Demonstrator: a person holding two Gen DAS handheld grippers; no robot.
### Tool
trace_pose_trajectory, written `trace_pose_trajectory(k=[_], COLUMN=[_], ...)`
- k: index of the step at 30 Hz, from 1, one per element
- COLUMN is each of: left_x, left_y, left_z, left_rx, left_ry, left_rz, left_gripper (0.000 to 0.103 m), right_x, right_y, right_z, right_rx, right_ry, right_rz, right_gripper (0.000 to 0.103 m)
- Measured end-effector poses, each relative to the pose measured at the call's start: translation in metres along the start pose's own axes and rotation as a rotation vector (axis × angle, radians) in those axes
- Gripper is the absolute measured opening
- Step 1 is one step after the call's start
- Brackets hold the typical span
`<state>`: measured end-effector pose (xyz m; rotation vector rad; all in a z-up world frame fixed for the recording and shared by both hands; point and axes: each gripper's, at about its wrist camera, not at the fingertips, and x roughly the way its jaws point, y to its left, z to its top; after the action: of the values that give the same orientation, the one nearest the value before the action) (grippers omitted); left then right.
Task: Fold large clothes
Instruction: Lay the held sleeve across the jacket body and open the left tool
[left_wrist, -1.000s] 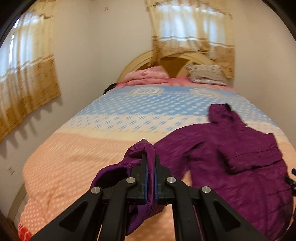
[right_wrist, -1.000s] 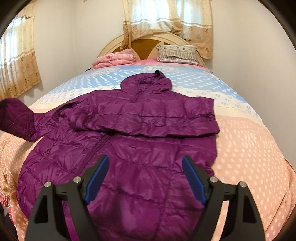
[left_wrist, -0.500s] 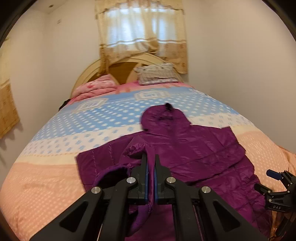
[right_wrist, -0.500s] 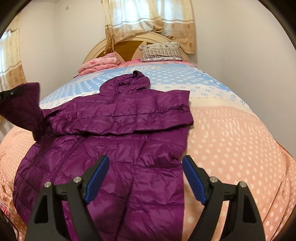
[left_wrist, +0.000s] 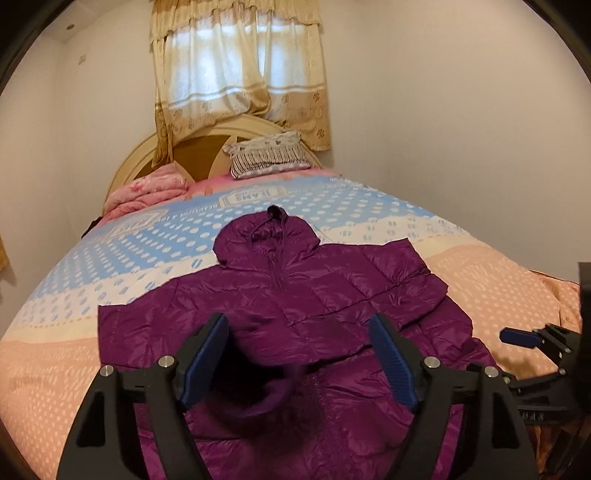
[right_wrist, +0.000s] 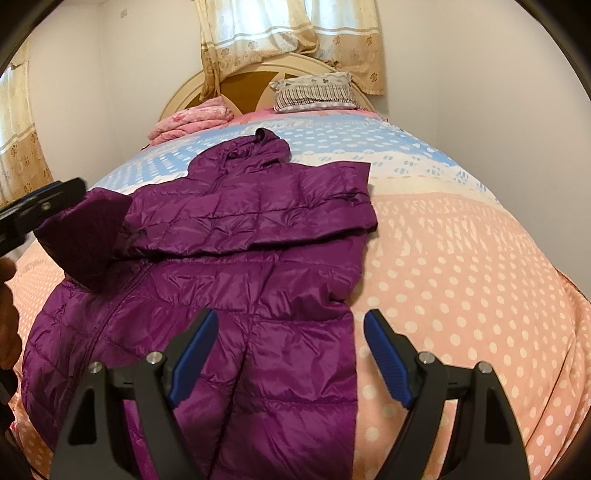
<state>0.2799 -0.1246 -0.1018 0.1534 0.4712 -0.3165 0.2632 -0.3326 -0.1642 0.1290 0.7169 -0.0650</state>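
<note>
Sleeve (left_wrist: 258, 373) fold: left hand-held gripper (left_wrist: 299, 363) opening, releasing cuff onto jacket (right_wrist: 258, 236); right hand-held gripper (right_wrist: 290, 354) spread, empty above hem. Next, probably folding the body.

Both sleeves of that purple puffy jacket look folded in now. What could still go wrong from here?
The left gripper is opening right over the sleeve cuff, which looks bunched rather than flat, so it might spring back. The jacket is shiny and puffy, so later folds could slide apart. Its lower left side bulges wider than the right, so the bundle may end up lopsided.
</note>
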Motion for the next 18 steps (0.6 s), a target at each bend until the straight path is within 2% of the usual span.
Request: trace_pose_trajectory(k=[3,11,13,15,18], left_x=[-0.01,-0.024,-0.03,-0.035,-0.052], left_y=[0.027,0.126,0.133,0.127,0.117], left_z=[-0.008,-0.046,-0.048,-0.046,-0.038], left_rx=[-0.016,-0.183,-0.216,-0.205,-0.147], left_ry=[0.002,0.062,0.049,0.036,-0.035], left_rz=[0.046,0.201,0.162,0.111,0.158], left_gripper=[0.08,0.081,0.081,0.081,0.081], right_x=[-0.002,-0.001,0.0,0.002,0.002], right_y=[0.01,0.057,0.07,0.08,0.088], right_z=[0.007,0.028,0.03,0.032,0.034], right_rx=[-0.018,-0.092,-0.104,-0.118,-0.128], right_ry=[-0.001,0.006,0.003,0.005,0.011], right_rz=[0.02,0.106,0.116,0.11,0.107], right_gripper=[0.083,0.085,0.085,0.085,0.085])
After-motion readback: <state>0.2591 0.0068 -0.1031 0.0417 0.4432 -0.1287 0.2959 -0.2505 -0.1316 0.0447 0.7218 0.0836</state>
